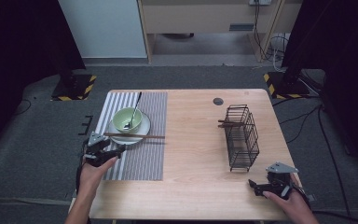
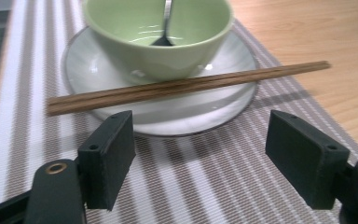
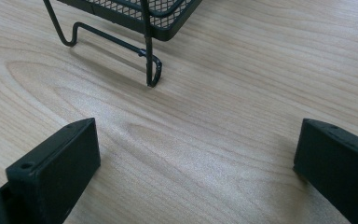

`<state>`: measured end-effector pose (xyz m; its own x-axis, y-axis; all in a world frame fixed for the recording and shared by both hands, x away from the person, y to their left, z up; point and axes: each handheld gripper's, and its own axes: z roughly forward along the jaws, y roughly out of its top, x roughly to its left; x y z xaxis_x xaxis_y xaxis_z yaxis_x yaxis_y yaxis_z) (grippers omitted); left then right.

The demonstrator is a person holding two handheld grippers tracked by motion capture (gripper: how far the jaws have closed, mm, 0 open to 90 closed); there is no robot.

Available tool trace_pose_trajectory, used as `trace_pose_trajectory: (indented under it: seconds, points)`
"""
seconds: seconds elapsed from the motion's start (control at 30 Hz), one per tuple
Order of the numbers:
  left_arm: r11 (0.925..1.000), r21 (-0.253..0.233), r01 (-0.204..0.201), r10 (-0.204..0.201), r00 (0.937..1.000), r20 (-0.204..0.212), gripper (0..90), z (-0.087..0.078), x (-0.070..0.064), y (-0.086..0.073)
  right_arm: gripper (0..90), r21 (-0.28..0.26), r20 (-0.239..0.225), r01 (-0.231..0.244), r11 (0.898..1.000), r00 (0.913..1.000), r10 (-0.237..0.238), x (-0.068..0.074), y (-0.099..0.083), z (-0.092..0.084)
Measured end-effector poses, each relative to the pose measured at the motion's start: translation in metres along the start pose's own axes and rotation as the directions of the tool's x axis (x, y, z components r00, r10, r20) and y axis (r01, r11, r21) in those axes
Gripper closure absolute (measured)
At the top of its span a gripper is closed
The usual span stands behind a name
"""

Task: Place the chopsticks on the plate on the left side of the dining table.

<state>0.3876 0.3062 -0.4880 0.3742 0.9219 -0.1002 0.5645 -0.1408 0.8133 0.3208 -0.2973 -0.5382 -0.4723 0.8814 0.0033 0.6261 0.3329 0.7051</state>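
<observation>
A: Checking the tools first. Left gripper [image 2: 200, 154]: jaws spread wide, nothing between them, hovering low over the striped placemat [image 2: 205, 186] just short of the plate [image 2: 88, 70]. Right gripper [image 3: 196, 172]: jaws also spread wide, empty, above bare table [image 3: 242, 107] near the foot of the wire basket [image 3: 149, 51].

B: Contact with anything?

A: None visible for either one. In the high view the left gripper [image 1: 103, 151] sits at the placemat's near left edge; the right gripper [image 1: 268, 184] is at the near right corner of the table, just beside the basket's [image 1: 241, 135] near end.

B: Anything hidden or unclear?

A: The basket is cut off at the top of the right gripper view. Something brown lies in the basket's far end [image 1: 230, 123]; too small to identify.

B: Surroundings?

A: Green bowl [image 2: 158, 32] stands on the plate, spoon [image 2: 165, 23] inside it. Pair of wooden chopsticks [image 2: 186, 86] lies across the plate's near rim, directly ahead of the left jaws, tips pointing out past the placemat.
</observation>
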Motion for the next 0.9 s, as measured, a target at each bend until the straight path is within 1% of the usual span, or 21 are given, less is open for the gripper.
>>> trace_pose_trajectory:
  seconds: [0.03, 0.23, 0.4, 0.67, 0.9]
  points:
    - [1.0, 0.0, -0.005, 0.005, 0.9999, 0.014, 22.8, 0.002, -0.004, 0.001, 0.4, 0.0, 0.0, 0.0, 1.0, 1.0, 0.0, 0.0, 0.0, 0.0]
    - [0.9994, 0.02, -0.028, 0.027, 0.9982, 0.053, 19.7, 0.012, -0.019, 0.007, 0.4, -0.001, 0.0, 0.001, 1.0, 1.0, -0.001, 0.0, 0.0, 0.0]
    - [0.9988, 0.027, -0.04, 0.038, 0.9972, 0.065, 16.9, 0.017, -0.027, 0.011, 0.4, 0.0, 0.0, 0.0, 1.0, 1.0, 0.0, 0.0, 0.0, 0.0]
    - [0.9989, 0.033, -0.032, 0.029, 0.9962, 0.082, 12.4, 0.022, -0.038, 0.014, 0.4, 0.0, 0.0, 0.0, 1.0, 1.0, 0.0, 0.0, 0.0, 0.0]
    - [0.9982, 0.042, -0.042, 0.038, 0.9943, 0.1, 8.7, 0.026, -0.048, 0.016, 0.4, 0.0, 0.0, 0.0, 1.0, 1.0, 0.0, 0.0, 0.0, 0.0]
